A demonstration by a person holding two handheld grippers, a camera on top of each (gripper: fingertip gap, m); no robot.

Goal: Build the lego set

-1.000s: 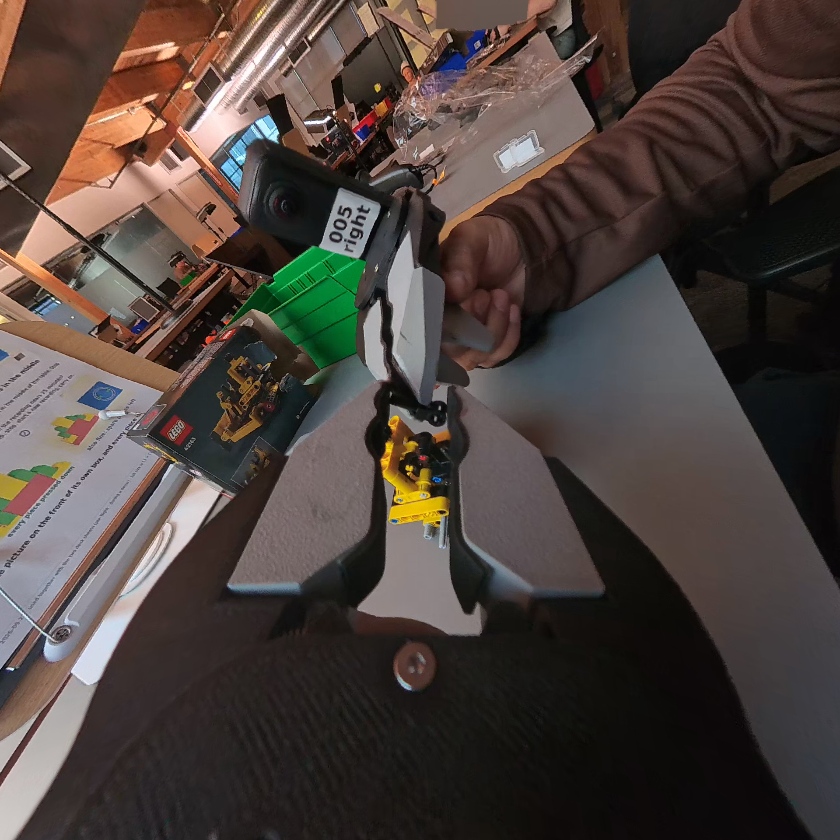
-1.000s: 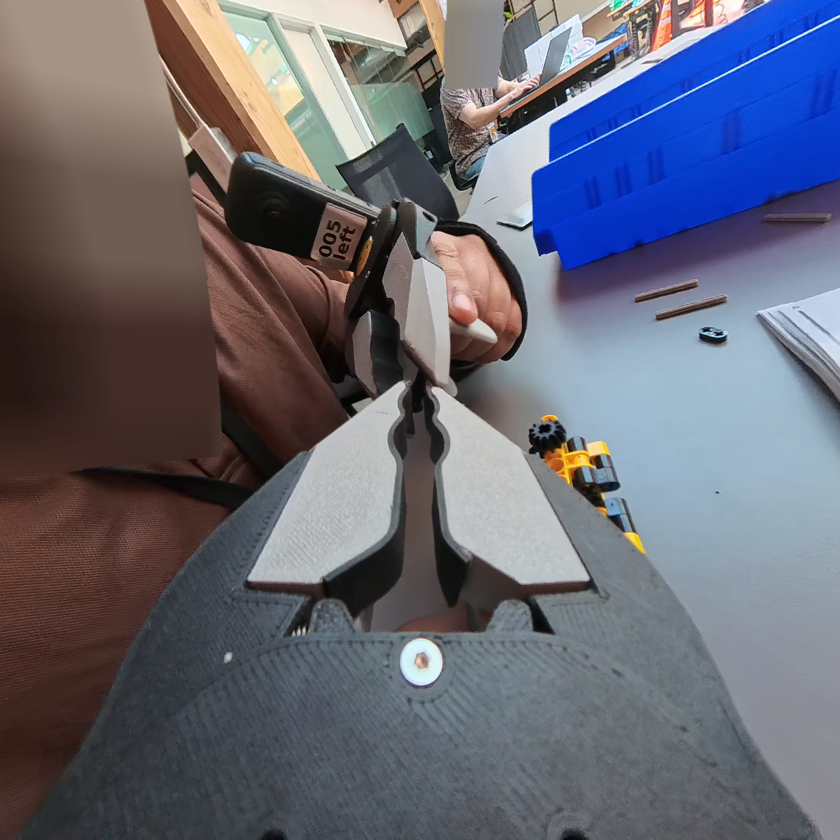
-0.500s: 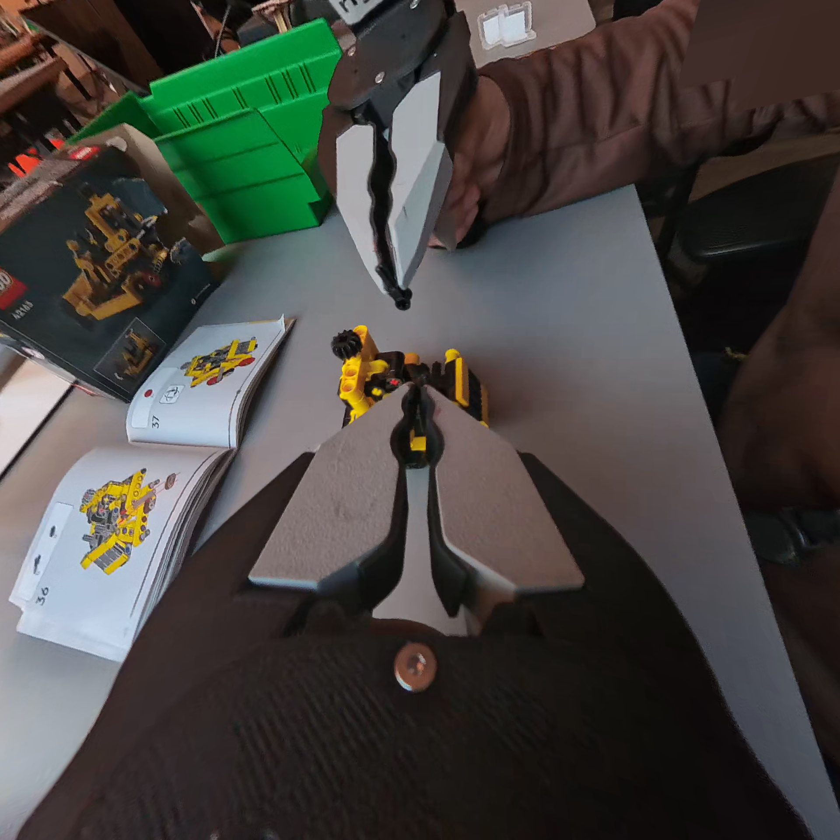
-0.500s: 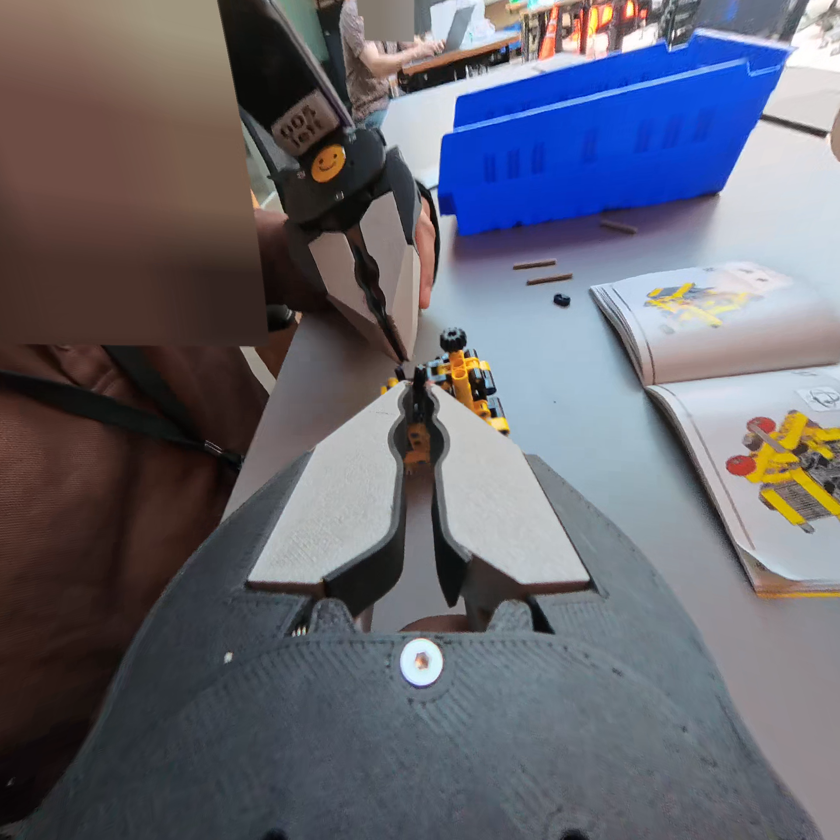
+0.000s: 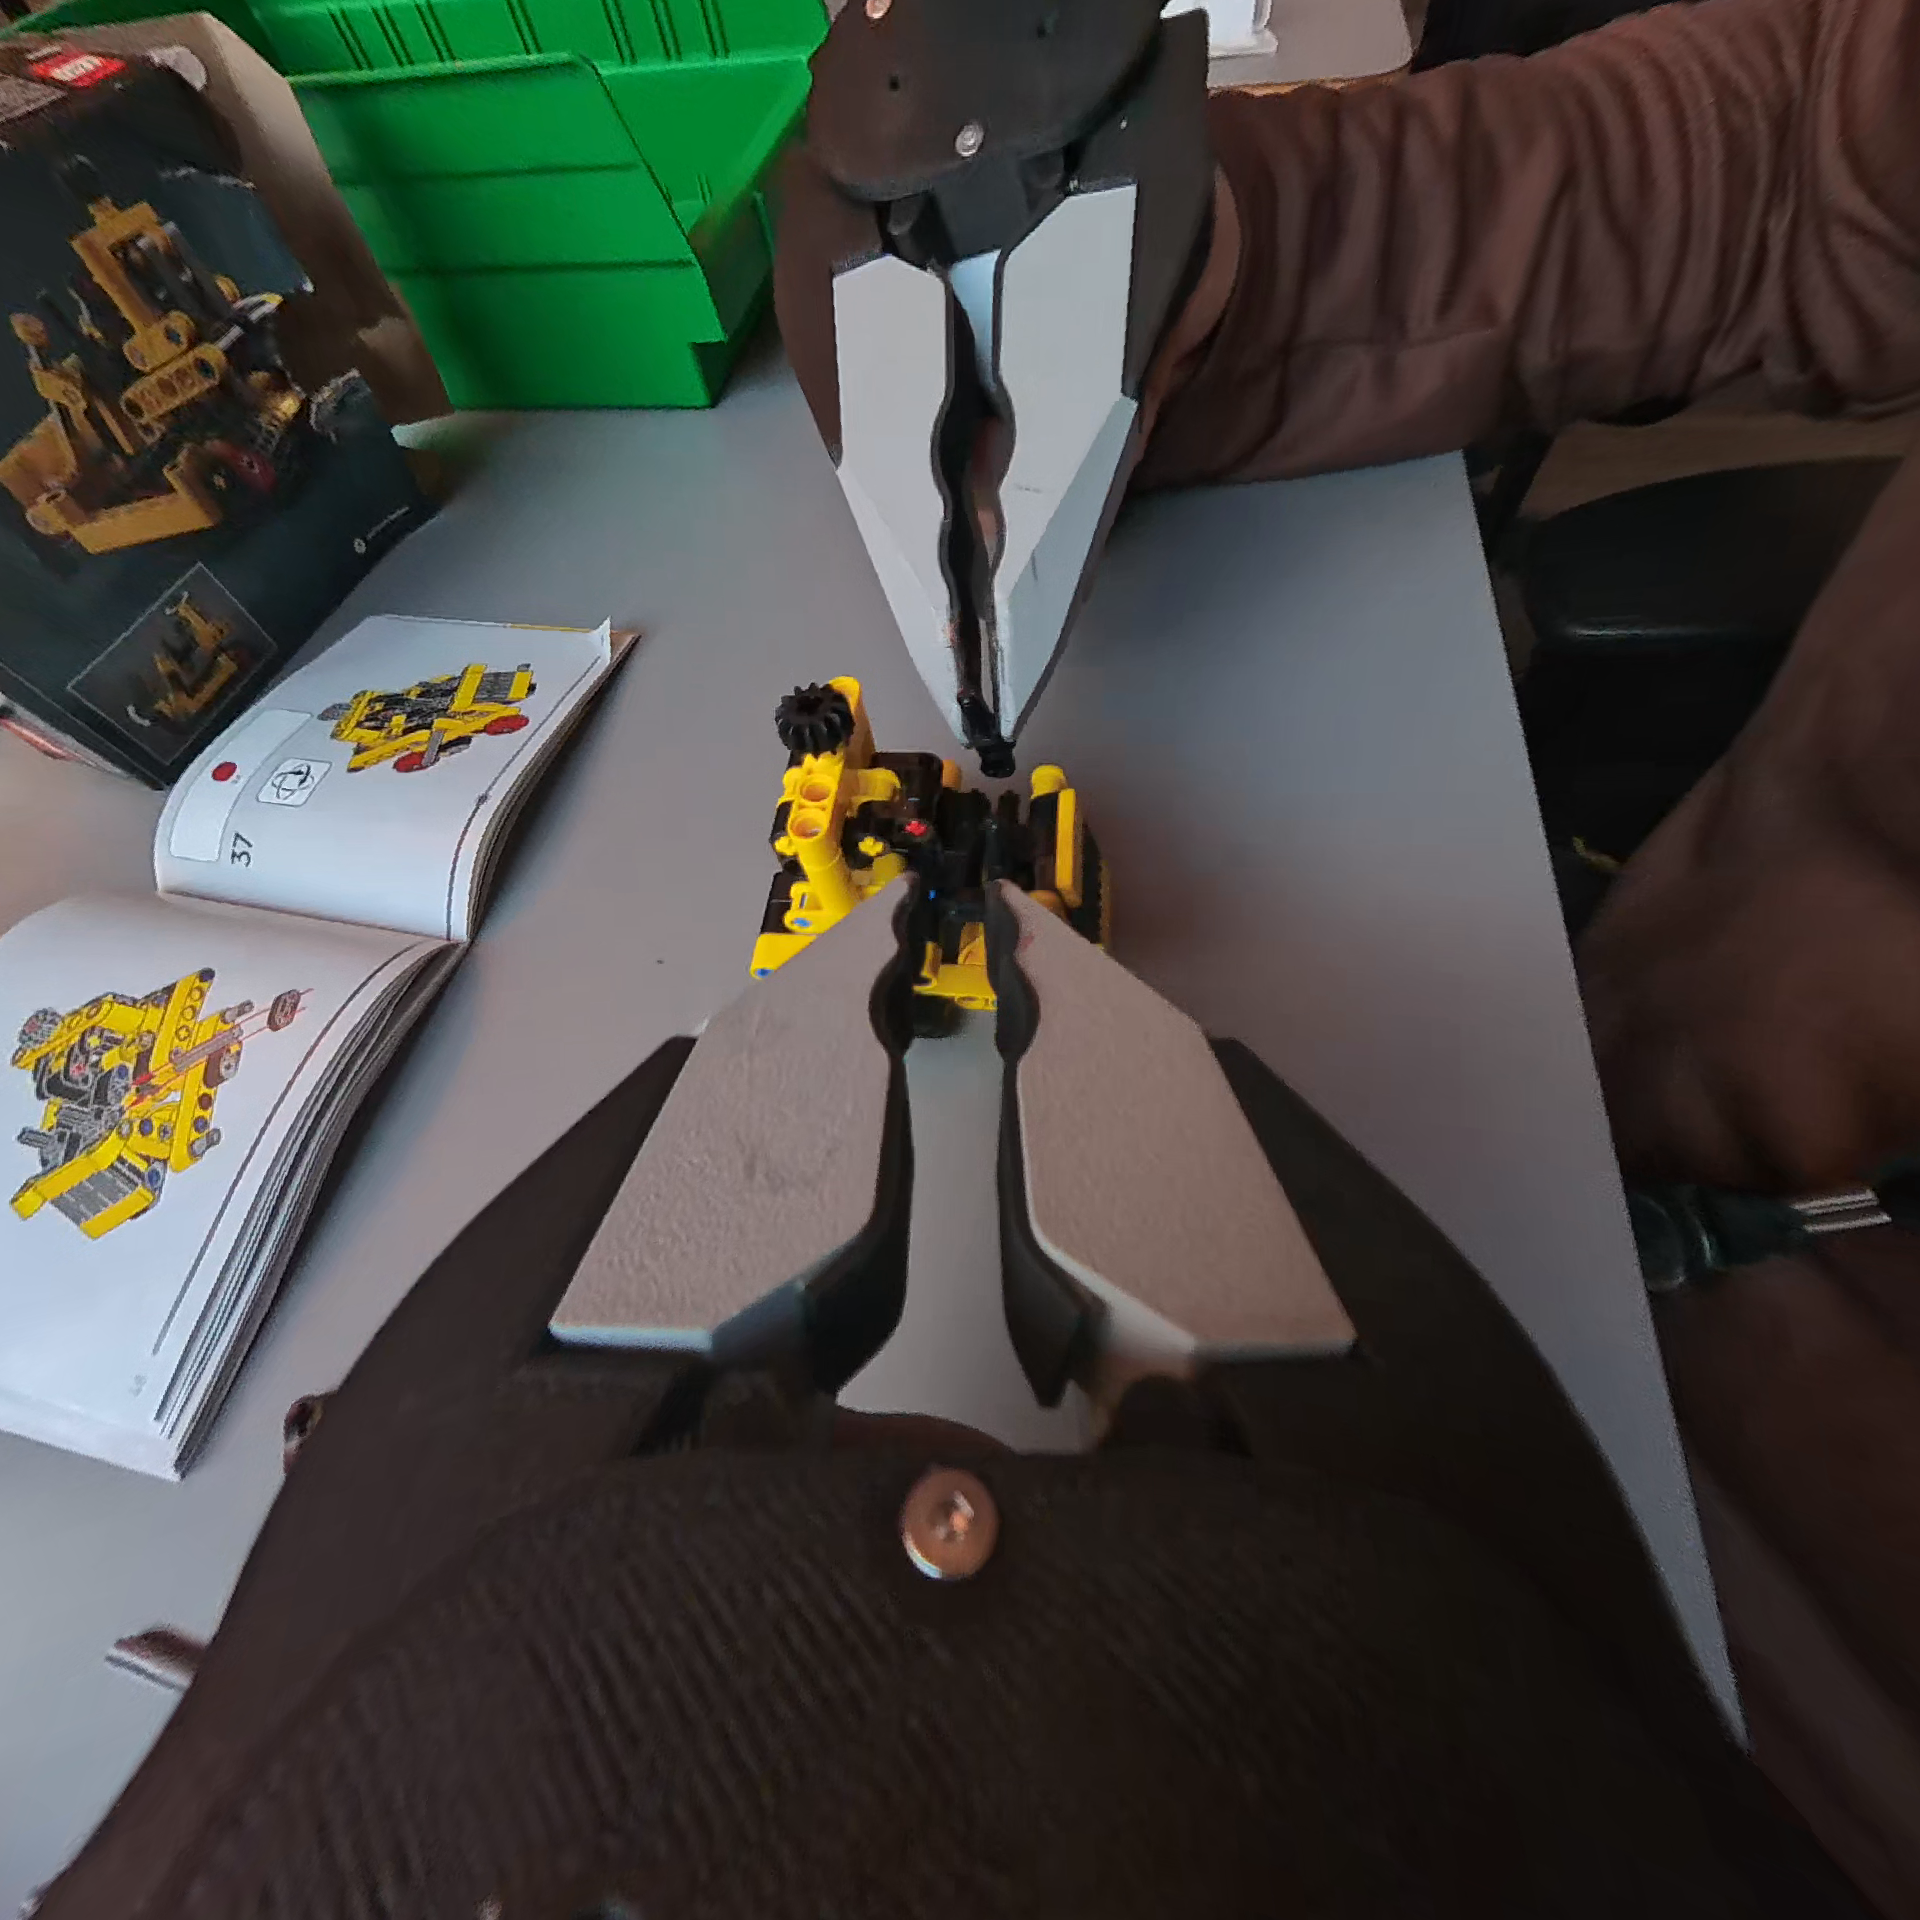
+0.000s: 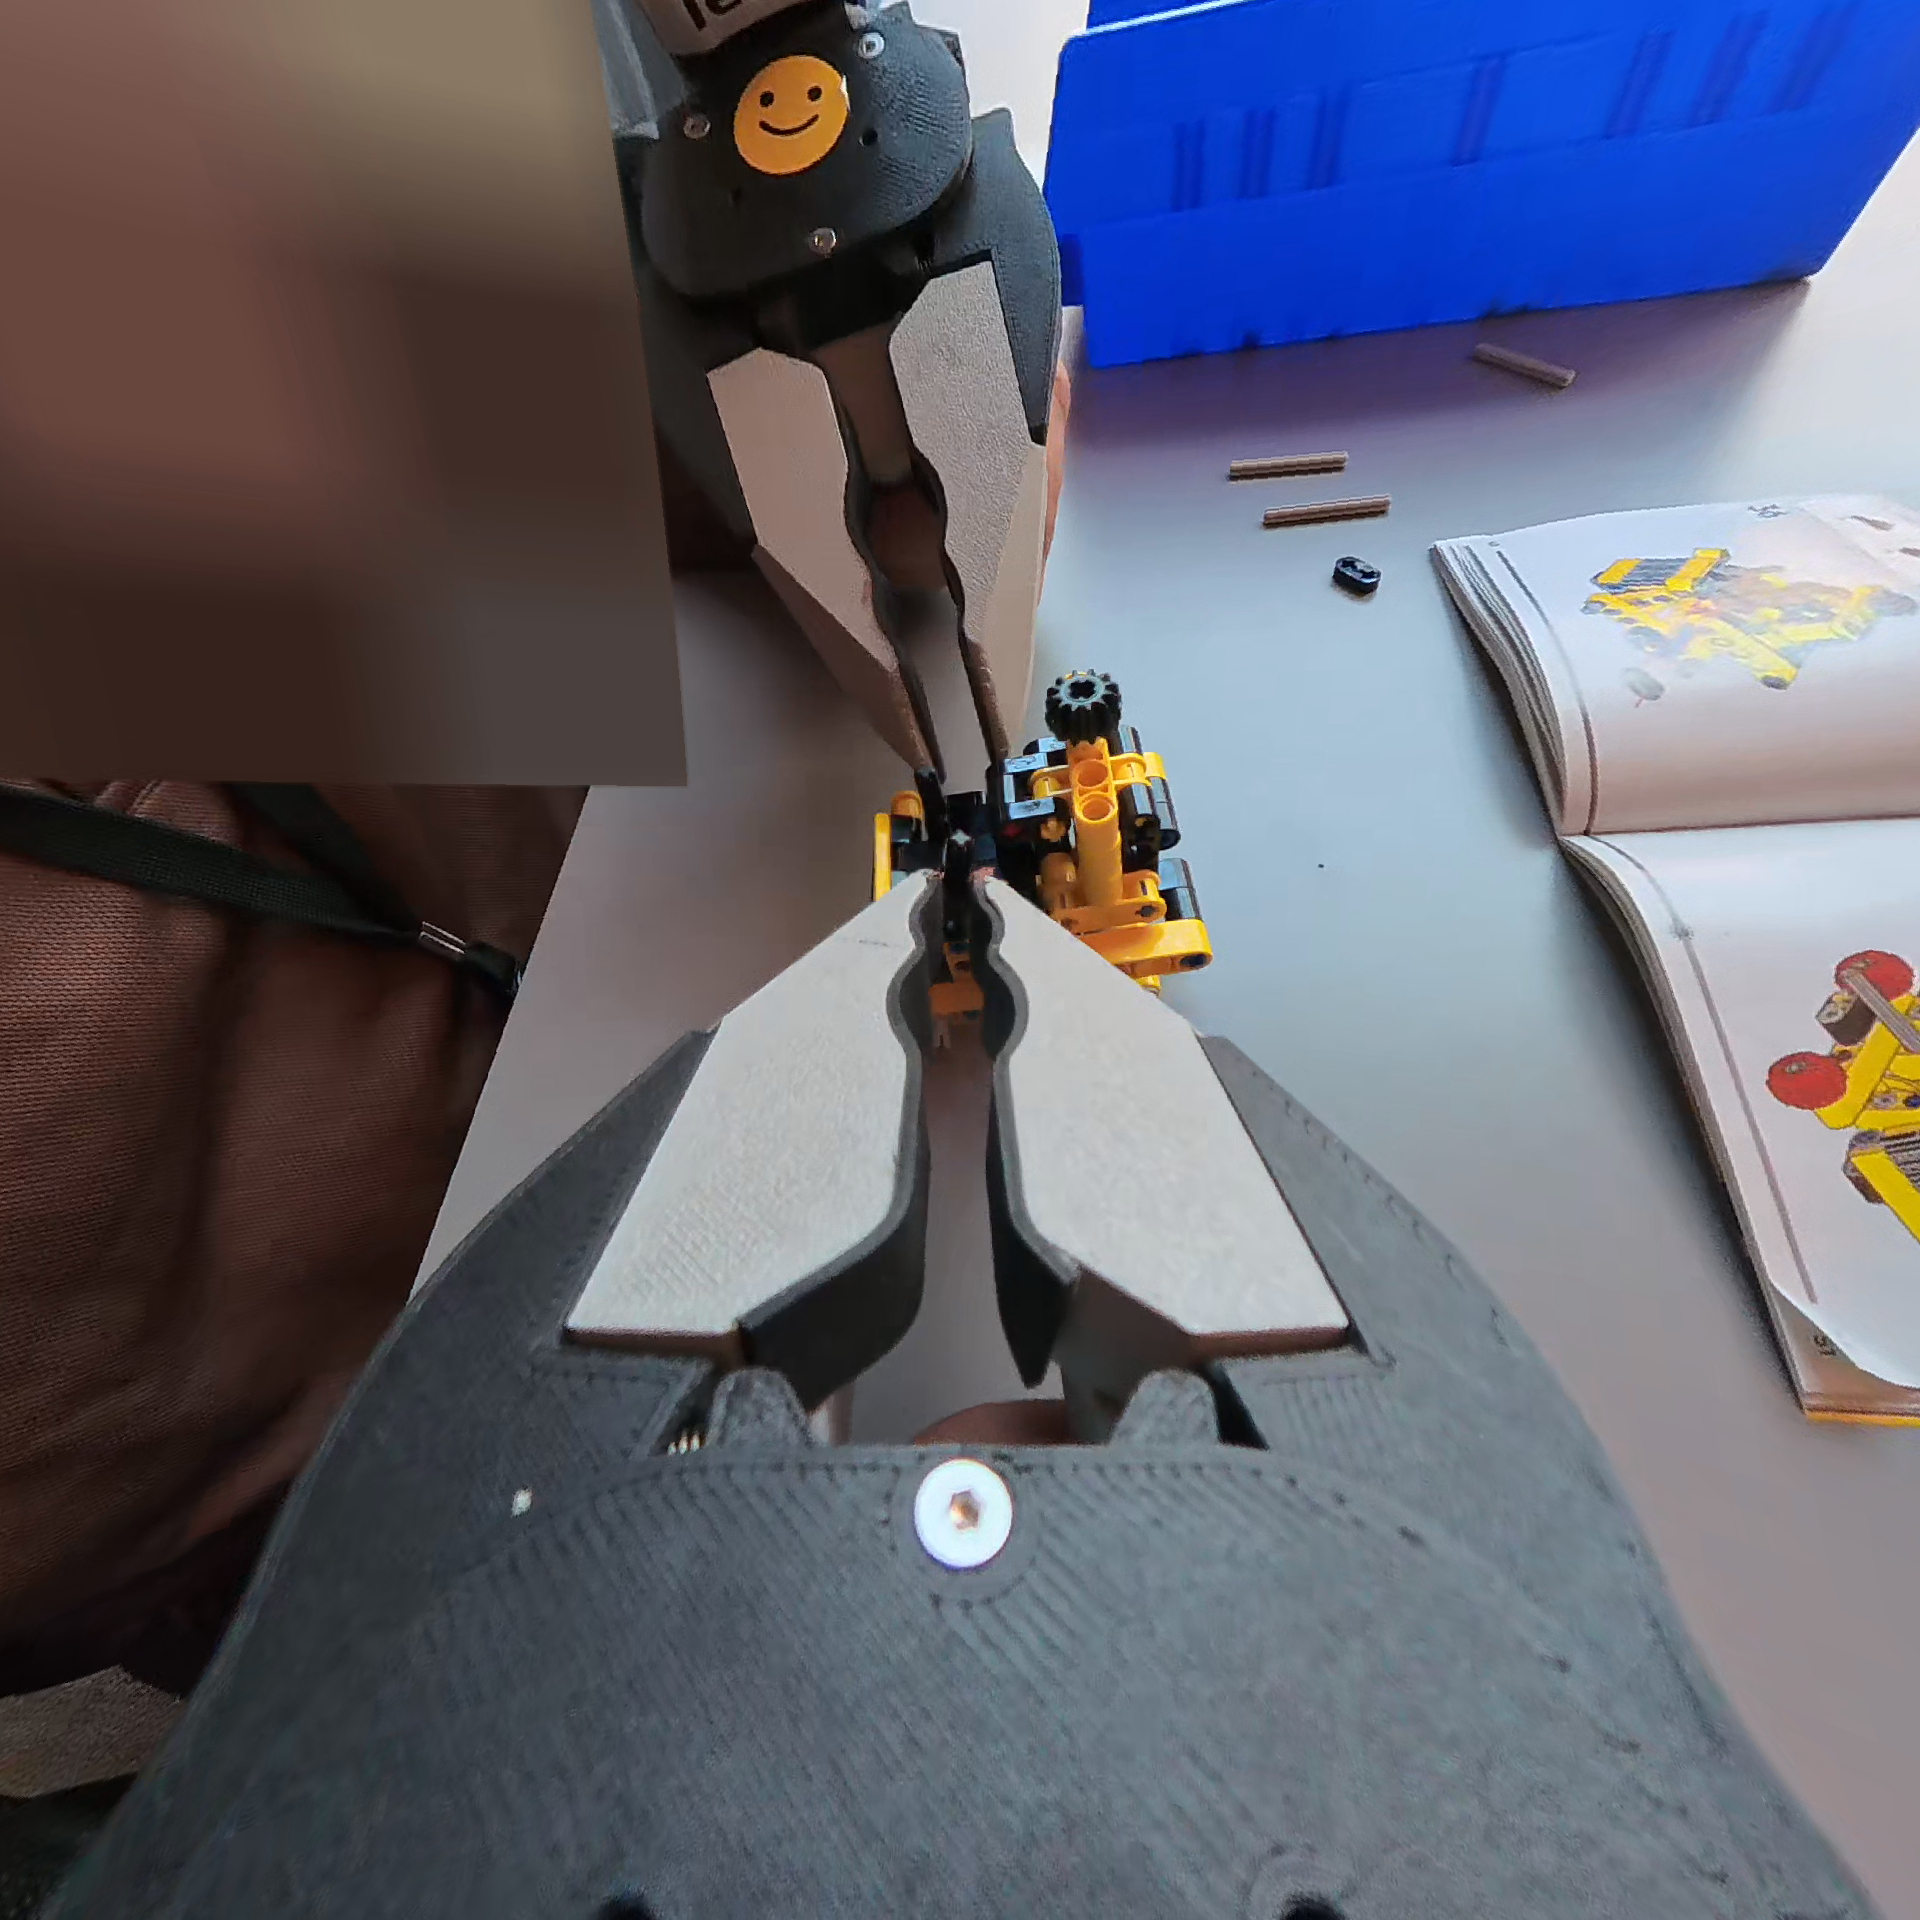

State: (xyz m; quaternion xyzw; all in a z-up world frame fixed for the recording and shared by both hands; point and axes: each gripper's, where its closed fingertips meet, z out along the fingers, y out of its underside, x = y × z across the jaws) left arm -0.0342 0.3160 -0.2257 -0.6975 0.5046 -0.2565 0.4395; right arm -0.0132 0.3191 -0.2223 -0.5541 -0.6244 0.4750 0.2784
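A partly built yellow and black lego model [image 5: 831,831] with a black gear on top stands on the grey table [image 5: 1299,831]. My left gripper [image 5: 951,904] is closed narrowly around a black part at the model's near end. My right gripper [image 5: 987,727] reaches down from the far side, shut on a small black pin [image 5: 995,761] held just above the model's top. In the right wrist view my right gripper [image 6: 956,883] holds the pin against the model [image 6: 1101,831], and the left gripper [image 6: 958,769] comes down from above onto the same end.
An open instruction booklet [image 5: 312,935] lies left of the model, with the set's box [image 5: 156,416] and a green bin [image 5: 540,208] behind it. A blue bin [image 6: 1455,156], loose brown axles [image 6: 1325,509] and a small black piece [image 6: 1356,574] lie beyond. The table edge and the person's torso are close by. Only a small space, under 4 cm, lies between the two pairs of fingers.
The left gripper brought the model down from the air onto the table. Both grippers tilted downward, and the right gripper with the pin moved in close above the model.
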